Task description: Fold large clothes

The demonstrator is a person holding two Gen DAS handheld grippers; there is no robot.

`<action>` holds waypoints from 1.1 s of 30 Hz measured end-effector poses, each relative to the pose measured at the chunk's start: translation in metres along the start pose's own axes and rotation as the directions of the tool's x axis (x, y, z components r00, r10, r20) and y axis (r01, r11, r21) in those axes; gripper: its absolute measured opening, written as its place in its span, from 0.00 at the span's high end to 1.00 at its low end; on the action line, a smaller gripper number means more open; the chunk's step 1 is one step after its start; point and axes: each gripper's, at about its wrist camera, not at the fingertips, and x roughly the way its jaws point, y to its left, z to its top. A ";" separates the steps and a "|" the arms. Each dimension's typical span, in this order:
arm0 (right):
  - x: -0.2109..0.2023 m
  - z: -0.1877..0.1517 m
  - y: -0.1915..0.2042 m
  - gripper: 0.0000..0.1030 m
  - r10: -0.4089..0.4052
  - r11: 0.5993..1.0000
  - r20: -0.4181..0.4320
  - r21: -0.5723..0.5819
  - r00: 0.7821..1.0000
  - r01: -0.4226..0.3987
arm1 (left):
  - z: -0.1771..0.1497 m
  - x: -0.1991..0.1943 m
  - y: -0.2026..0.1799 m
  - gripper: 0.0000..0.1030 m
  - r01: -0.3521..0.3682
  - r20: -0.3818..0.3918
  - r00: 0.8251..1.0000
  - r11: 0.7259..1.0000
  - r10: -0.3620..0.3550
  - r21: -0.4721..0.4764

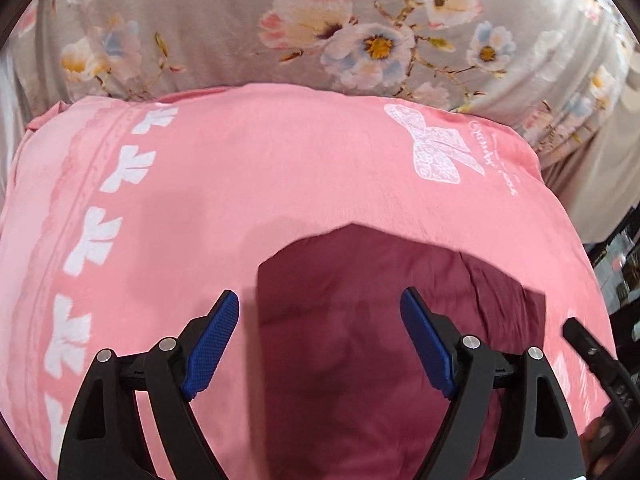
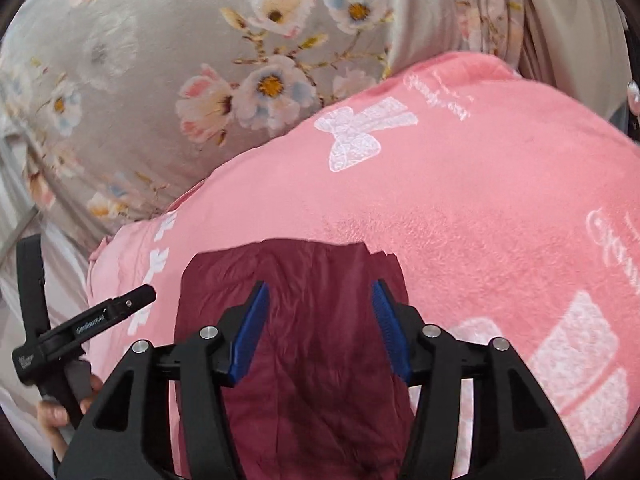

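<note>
Right wrist view: maroon garment [image 2: 296,320] on pink blanket [image 2: 480,208]; soft, limp, light; take by its corners. Right gripper [image 2: 318,304] parted, empty; left gripper [image 1: 320,316] wide, empty.

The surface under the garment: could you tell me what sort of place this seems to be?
Probably a bedroom at home. The dark red garment lies on a soft pink blanket printed with white bows, and a floral bedsheet lies beyond it, which suggests a bed.

Grey floral bedsheet [image 1: 224,28] beneath pink towel [image 1: 260,168] printed with white bows.
</note>
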 end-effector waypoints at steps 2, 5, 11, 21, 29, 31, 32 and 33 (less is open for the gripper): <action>0.026 0.004 -0.007 0.52 -0.047 0.998 -0.035 0.051 0.998 0.049 | 0.004 0.016 -0.001 0.23 -0.005 -0.020 1.000 1.000 0.004 -0.011; 0.053 -0.003 -0.009 0.82 -0.050 0.997 -0.097 0.061 0.994 0.056 | 0.007 0.049 -0.007 0.26 -0.018 -0.072 0.997 1.000 0.017 -0.010; 0.083 -0.024 -0.019 0.91 -0.108 0.994 -0.090 0.009 0.990 0.109 | -0.014 0.095 -0.018 0.23 -0.048 -0.093 0.994 0.999 0.050 0.025; 0.104 -0.040 -0.022 0.93 -0.163 0.986 -0.037 -0.051 0.986 0.161 | -0.030 0.118 -0.027 0.16 -0.110 -0.025 0.993 0.992 0.111 0.065; 0.111 -0.041 -0.025 0.94 -0.159 0.986 -0.031 -0.052 0.987 0.157 | -0.037 0.125 -0.031 0.15 -0.149 0.010 0.989 0.986 0.149 0.080; 0.110 -0.041 -0.025 0.94 -0.159 0.986 -0.031 -0.052 0.987 0.157 | -0.038 0.127 -0.032 0.15 -0.158 0.017 0.987 0.984 0.157 0.083; 0.111 -0.041 -0.025 0.94 -0.158 0.986 -0.031 -0.052 0.987 0.157 | -0.038 0.127 -0.032 0.15 -0.161 0.020 0.987 0.983 0.160 0.084; 0.111 -0.041 -0.025 0.94 -0.159 0.986 -0.031 -0.052 0.987 0.157 | -0.038 0.127 -0.033 0.15 -0.164 0.022 0.986 0.983 0.162 0.085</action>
